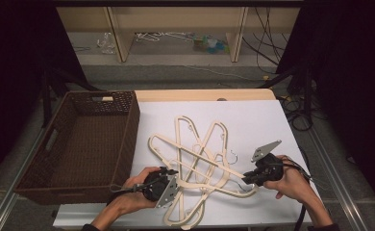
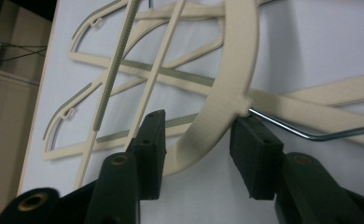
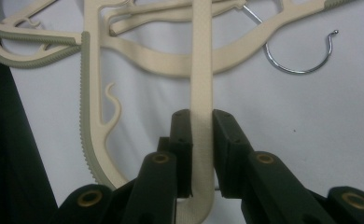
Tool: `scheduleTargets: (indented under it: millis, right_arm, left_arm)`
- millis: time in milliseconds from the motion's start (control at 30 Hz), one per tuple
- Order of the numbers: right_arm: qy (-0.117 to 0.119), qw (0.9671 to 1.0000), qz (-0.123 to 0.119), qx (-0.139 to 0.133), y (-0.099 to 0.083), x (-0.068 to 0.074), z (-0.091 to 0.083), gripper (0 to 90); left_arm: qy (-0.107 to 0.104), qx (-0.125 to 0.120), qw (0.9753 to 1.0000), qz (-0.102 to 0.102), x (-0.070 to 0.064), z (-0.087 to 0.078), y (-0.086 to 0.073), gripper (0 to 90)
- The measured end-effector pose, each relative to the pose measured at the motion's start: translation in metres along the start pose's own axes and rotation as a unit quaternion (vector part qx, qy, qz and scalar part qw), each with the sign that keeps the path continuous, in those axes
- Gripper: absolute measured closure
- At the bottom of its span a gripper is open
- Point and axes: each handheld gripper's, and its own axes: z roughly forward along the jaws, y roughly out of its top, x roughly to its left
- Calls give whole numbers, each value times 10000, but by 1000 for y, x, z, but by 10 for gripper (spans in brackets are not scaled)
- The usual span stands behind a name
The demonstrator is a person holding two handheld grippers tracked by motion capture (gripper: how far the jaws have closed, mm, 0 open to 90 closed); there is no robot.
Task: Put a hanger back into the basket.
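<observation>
Two hand-held grippers work at one tangle of cream plastic hangers. The right hand-held gripper [image 1: 251, 179] has its jaws pressed flat against both faces of a straight cream hanger bar [image 3: 202, 70], which runs up between them in the right gripper view; the bar is clamped. The left hand-held gripper [image 2: 196, 140] stands with its jaws apart, one on each side of the curved neck of a hanger [image 2: 227, 88], just where the metal hook [image 2: 306, 133] leaves the plastic; neither pad [image 2: 255, 154] clearly touches the neck.

In the high view the left hand-held gripper sits at the near left edge of the pile, held by the person's left hand [image 1: 130, 192], and the right one at the near right edge, held by the right hand [image 1: 291, 185].

The pile of hangers [image 1: 200, 159] lies crossed and overlapping on the white sheet [image 1: 253, 120] covering the bench, its loops spreading from the middle of the sheet to the near edge. A bare wire hook [image 3: 301, 56] rests on the sheet beside the clamped bar.

Left of the sheet, touching its edge, stands a dark brown wicker basket [image 1: 128, 125].
</observation>
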Motion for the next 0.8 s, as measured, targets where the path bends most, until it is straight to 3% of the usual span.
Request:
scheduleTargets:
  millis: [67,100,133,233,333,567,733,800]
  right_arm:
    - [83,10000,30,5,-3,-3,1,793]
    - [83,10000,30,5,-3,-3,1,793]
    - [153,9999,60,36,-5,-4,3,794]
    - [179,9998,53,84,-7,-5,5,793]
    - [189,9998,69,81,-8,-6,5,793]
    - [179,9997,98,147,-9,-6,5,785]
    - [77,9997,229,10,-9,-5,2,691]
    - [85,9996,267,-34,-9,-5,0,665]
  left_arm:
    - [-136,-132,9998,81,-1,-2,2,672]
    - [-136,-132,9998,81,-1,-2,2,677]
    - [-145,-92,9995,277,-1,-4,4,687]
    - [-205,-50,9983,548,-1,-7,10,720]
    - [-207,-57,9978,626,-1,-9,13,745]
    - [-30,-26,9941,1081,2,-18,20,796]
    - [86,-142,9905,1368,2,-24,30,826]
    - [114,-182,9904,1367,3,-25,31,835]
